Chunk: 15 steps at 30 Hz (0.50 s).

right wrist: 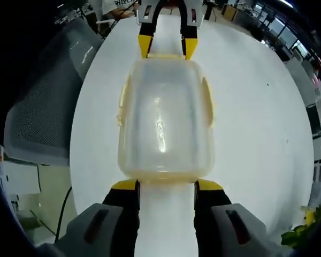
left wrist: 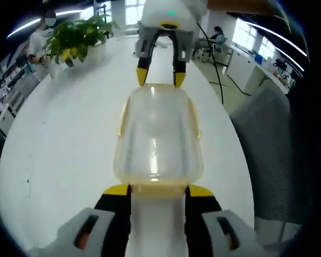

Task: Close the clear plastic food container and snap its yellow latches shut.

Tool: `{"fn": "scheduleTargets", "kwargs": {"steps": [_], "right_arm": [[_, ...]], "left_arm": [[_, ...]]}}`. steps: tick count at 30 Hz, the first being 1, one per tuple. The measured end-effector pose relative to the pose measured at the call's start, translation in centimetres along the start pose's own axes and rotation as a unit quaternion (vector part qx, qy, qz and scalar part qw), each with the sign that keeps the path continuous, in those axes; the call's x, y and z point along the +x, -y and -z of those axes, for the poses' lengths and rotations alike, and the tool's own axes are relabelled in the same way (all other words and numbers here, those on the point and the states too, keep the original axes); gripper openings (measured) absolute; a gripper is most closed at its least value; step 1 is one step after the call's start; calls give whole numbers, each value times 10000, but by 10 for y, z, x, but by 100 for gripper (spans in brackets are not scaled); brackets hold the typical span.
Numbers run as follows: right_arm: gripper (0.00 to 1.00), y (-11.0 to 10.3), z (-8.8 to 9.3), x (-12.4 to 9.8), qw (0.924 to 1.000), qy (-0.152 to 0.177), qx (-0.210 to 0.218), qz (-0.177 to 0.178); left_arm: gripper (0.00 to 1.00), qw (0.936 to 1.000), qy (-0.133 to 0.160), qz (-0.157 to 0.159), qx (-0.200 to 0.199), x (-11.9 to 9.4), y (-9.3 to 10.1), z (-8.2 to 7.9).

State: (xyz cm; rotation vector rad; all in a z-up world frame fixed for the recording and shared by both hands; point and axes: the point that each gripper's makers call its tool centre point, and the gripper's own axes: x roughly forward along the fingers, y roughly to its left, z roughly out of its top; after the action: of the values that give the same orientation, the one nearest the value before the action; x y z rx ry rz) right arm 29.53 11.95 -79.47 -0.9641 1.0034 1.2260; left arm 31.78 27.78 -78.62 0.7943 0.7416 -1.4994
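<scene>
The left gripper [left wrist: 158, 188], its yellow-tipped jaws spread apart, sat at the near end of a clear plastic container [left wrist: 158, 136] on a long white table [left wrist: 59, 139]. The right gripper [right wrist: 166, 184] faced it from the far end, its jaws likewise spread, flanking that end without clearly clamping it. The container lay lengthwise between the two tools in the middle of the table, its lid [right wrist: 163, 120] resting on top. Yellow latches [right wrist: 207, 101] stood out along its long sides and appeared not yet pressed home. A grey chair [right wrist: 45, 115] stood beside the table and a potted plant [left wrist: 77, 35] farther along it. The risk from here: an uneven push on a latch could slide or tip the light box, or leave the lid crooked so a latch failed to catch.
</scene>
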Motion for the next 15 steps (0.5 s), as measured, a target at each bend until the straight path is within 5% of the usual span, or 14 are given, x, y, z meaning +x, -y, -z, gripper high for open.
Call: {"fn": "scheduleTargets", "kwargs": {"steps": [8, 15], "right_arm": [[37, 0, 1, 0, 9995, -300, -107, -66], [38, 0, 3, -3, 9997, -230, 70, 11]], "left_arm": [[34, 9996, -260, -51, 56, 1, 0, -1], [36, 9996, -224, -144, 31, 2, -1, 2]]}}
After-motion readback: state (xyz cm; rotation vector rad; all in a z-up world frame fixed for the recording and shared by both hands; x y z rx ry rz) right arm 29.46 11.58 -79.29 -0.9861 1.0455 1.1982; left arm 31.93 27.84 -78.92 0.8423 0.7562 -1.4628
